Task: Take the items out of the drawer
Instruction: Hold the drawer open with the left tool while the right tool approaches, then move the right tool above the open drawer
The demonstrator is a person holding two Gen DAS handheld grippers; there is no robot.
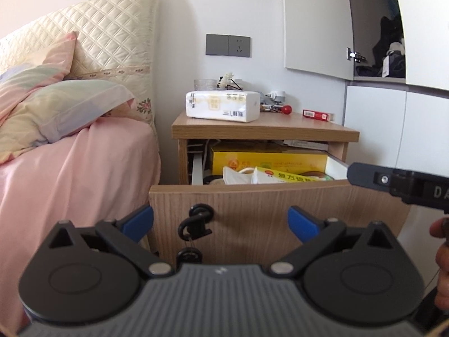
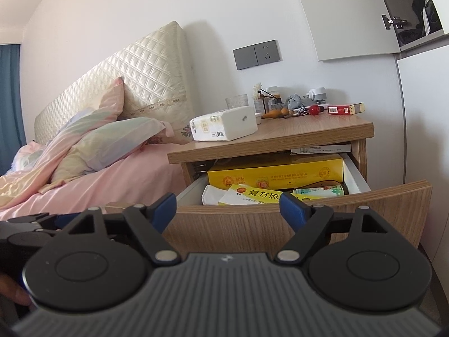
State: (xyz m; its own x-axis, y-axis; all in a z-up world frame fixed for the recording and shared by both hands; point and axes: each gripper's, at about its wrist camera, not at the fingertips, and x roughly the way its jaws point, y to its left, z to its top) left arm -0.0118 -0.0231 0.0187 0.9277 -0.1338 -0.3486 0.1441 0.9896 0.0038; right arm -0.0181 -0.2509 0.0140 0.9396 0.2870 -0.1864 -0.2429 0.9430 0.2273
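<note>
The wooden nightstand drawer (image 1: 252,205) (image 2: 252,224) stands pulled out. Inside lie a large yellow box (image 1: 266,163) (image 2: 275,172), a yellow-and-white medicine box (image 1: 291,177) (image 2: 252,195), a white packet (image 1: 235,177) (image 2: 213,195) and a green patterned item (image 2: 322,191). My left gripper (image 1: 220,221) hangs open in front of the drawer face, near the key (image 1: 196,221) in its lock, holding nothing. My right gripper (image 2: 228,209) is open too, empty, just before the drawer's front edge; its finger shows at the right in the left wrist view.
A tissue pack (image 1: 223,106) (image 2: 224,123), a glass, a red cigarette pack (image 1: 318,115) (image 2: 346,109) and small clutter sit on the nightstand top (image 2: 294,132). A bed with pink sheet (image 1: 70,168) lies left. White cabinets (image 1: 393,129) stand right.
</note>
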